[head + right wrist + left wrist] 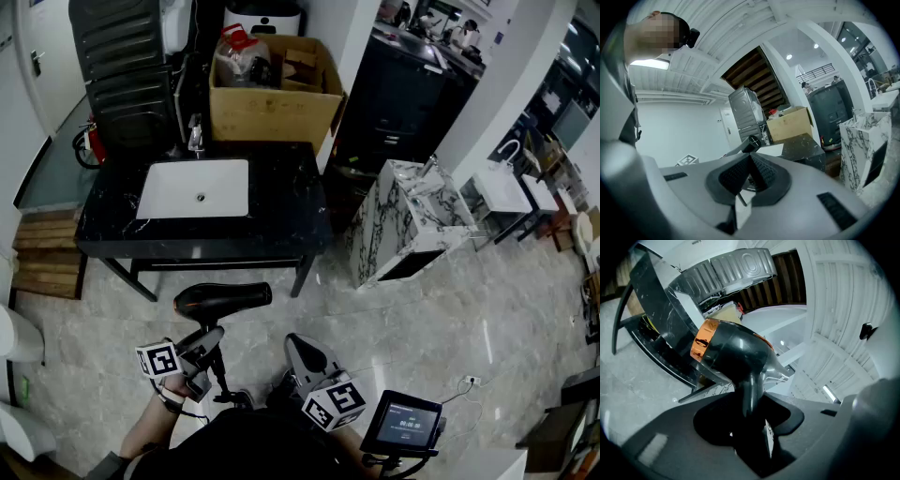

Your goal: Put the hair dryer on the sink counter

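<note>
Now the left gripper (206,341) has its jaws clamped on the handle of the dryer (222,300), which hangs in the air over the floor just near of the black counter (281,211) and its white basin (195,187), while the right gripper (298,348), jaws together and empty, hovers to its right.

Place: bathroom-fixture showroom | Evidence: black marble worktop (281,202) with white rectangular basin (195,187); white veined-marble vanity block (403,225); further white washbasin (502,187); glossy stone floor (450,309)
</note>
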`<state>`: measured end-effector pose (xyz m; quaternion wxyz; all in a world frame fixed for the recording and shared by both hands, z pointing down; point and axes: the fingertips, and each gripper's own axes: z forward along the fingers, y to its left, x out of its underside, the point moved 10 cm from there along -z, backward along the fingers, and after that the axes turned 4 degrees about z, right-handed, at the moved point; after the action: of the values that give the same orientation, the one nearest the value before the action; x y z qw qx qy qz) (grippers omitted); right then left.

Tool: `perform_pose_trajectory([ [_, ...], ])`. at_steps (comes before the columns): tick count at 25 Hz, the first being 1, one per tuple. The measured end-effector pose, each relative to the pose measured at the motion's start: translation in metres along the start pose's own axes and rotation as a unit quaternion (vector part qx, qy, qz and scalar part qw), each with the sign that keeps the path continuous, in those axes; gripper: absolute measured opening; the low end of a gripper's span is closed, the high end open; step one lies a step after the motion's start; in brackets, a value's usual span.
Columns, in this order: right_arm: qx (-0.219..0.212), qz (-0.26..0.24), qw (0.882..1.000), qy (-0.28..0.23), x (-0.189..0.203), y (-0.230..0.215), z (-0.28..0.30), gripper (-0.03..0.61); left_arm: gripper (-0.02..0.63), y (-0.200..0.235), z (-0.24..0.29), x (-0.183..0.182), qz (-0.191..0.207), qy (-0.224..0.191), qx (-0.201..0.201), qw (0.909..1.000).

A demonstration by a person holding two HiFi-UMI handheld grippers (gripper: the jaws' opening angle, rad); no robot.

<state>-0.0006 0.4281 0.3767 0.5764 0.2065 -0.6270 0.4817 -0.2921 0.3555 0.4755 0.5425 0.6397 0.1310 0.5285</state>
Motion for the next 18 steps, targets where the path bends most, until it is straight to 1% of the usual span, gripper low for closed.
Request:
perform_pose_trajectory([
  [5, -0.017, -0.011, 1.0, -0.008, -0.002, 0.013, -0.022, -0.005, 0.178, -0.024, -0.015, 0.024, -0.022, -0.03, 0.012, 0.9992],
  [10, -0.034, -0.016, 0.999, -0.005, -0.004, 0.014, -0.045, -0.005, 0.178, -0.052, -0.011, 0.048, -0.02, -0.044, 0.041, 0.998],
  [14, -0.038, 0.001, 0.999, 0.003, 0.001, 0.005, -0.056, -0.005, 0.178, -0.065, -0.004, 0.063, -0.038, -0.042, 0.028, 0.998],
  [18, -0.041, 0.0, 0.999, -0.016, -0.005, -0.002, -0.065, -0.005, 0.178, -0.072, 0.002, 0.069, -0.027, -0.038, 0.027, 0.9985],
])
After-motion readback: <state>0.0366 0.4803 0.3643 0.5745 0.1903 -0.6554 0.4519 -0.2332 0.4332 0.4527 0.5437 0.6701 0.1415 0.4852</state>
